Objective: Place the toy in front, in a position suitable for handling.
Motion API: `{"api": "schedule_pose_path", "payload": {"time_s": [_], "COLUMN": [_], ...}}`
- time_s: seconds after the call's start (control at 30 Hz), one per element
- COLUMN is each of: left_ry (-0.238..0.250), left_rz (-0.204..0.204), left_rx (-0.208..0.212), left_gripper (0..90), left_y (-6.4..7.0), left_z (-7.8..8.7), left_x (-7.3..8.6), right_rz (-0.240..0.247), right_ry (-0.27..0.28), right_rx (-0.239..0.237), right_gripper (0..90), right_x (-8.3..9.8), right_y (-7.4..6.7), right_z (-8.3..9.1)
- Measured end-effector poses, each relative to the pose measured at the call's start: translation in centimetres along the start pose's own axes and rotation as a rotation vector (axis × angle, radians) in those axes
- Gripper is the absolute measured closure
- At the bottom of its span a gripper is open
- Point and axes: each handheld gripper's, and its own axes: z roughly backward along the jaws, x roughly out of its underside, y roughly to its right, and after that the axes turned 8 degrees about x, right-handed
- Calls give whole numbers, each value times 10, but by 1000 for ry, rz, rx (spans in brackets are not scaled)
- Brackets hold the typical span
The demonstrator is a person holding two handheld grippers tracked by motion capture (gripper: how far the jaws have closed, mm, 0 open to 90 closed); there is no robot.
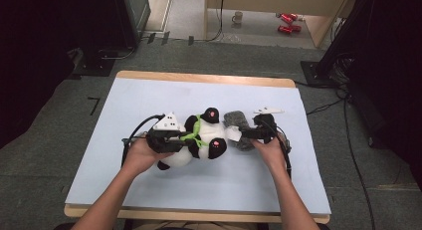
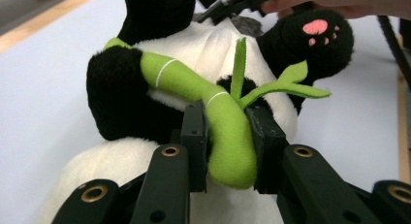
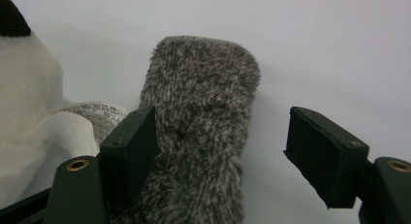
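Note:
A black-and-white panda plush (image 1: 204, 146) lies on its back on the pale blue table top (image 1: 149, 90), hugging a green bamboo stalk (image 2: 184, 81). My left gripper (image 2: 228, 141) is shut on the lower end of that stalk, both pads pressing into it; from above the gripper (image 1: 183, 140) reaches in from the panda's left. A grey fuzzy piece (image 3: 203, 98) lies flat just right of the panda. My right gripper (image 3: 223, 146) stands open over it: the left jaw rests against the fuzz, the right jaw is well apart. A white printed label (image 3: 92, 112) hangs from the panda beside it.
The table's wooden edge (image 1: 199, 78) runs along the back. Beyond it on the floor stand a mug (image 1: 238, 17) and red objects (image 1: 287, 22). Dark stands and cables flank the table on both sides.

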Motion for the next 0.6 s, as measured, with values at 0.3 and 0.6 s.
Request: {"api": "schedule_pose_path", "payload": {"time_s": [0.3,0.6], "left_ry": [22,70], "left_rz": [16,82], "left_rx": [-1,35], "left_gripper": [686,535], "left_y": [2,-5], "left_z": [-14,-13], "left_x": [5,7], "right_rz": [-16,-54], "right_ry": [-79,-116], "right_rx": [-25,-86], "right_gripper": [316,559], "right_x": [7,9], "right_y": [7,9], "right_z": [-22,-24]}}
